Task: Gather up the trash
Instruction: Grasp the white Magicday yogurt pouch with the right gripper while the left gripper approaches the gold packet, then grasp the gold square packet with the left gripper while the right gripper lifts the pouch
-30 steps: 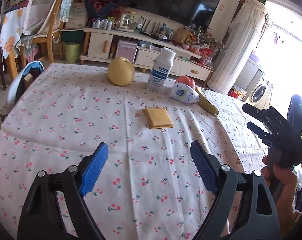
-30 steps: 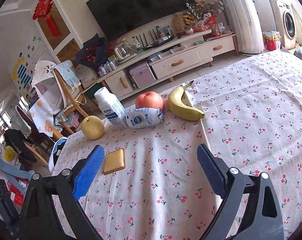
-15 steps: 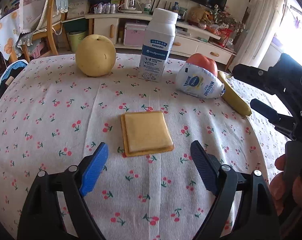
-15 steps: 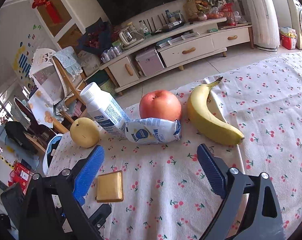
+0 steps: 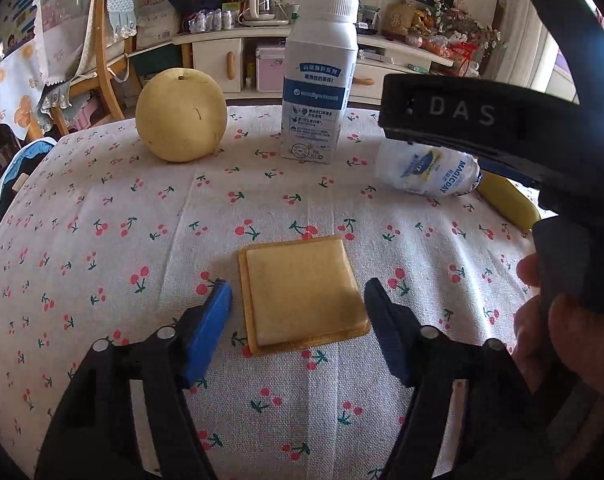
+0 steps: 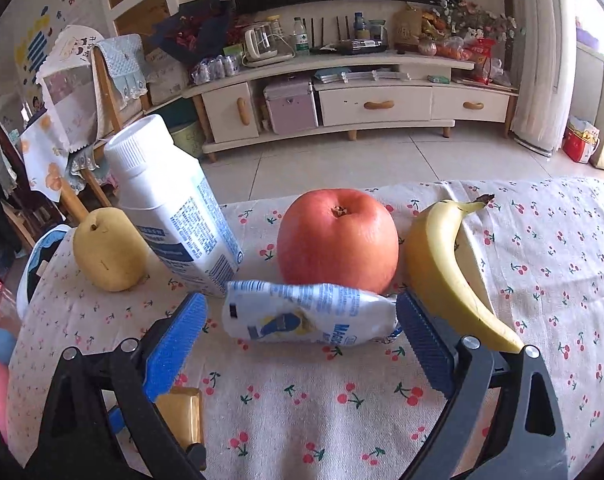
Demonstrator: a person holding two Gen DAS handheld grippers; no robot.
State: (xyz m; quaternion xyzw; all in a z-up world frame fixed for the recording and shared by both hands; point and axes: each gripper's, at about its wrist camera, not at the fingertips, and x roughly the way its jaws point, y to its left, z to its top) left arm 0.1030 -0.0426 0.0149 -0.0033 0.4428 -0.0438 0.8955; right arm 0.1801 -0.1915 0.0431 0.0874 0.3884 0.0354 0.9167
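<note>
A flat gold square packet [image 5: 302, 292] lies on the cherry-print tablecloth [image 5: 102, 240]. My left gripper [image 5: 298, 320] straddles its near half. The jaws are closing, with the packet between the blue pads, and a thin gap still shows on each side. A crumpled white and blue wrapper [image 6: 302, 316] lies in front of a red apple [image 6: 337, 240]. My right gripper [image 6: 300, 340] is open around it, with one pad beyond each end of the wrapper. A white milk bottle [image 6: 174, 216] stands just left of the wrapper.
A yellow pear [image 5: 181, 114] sits at the far left and a banana [image 6: 445, 268] lies right of the apple, close to the right pad. A person's hand [image 5: 561, 340] holds the right gripper. Beyond the table's far edge are a chair [image 5: 98, 60] and a TV cabinet [image 6: 341, 100].
Both grippers have come forward and down toward the table. The left jaws have narrowed around the gold packet. The right gripper has come up around the white wrapper.
</note>
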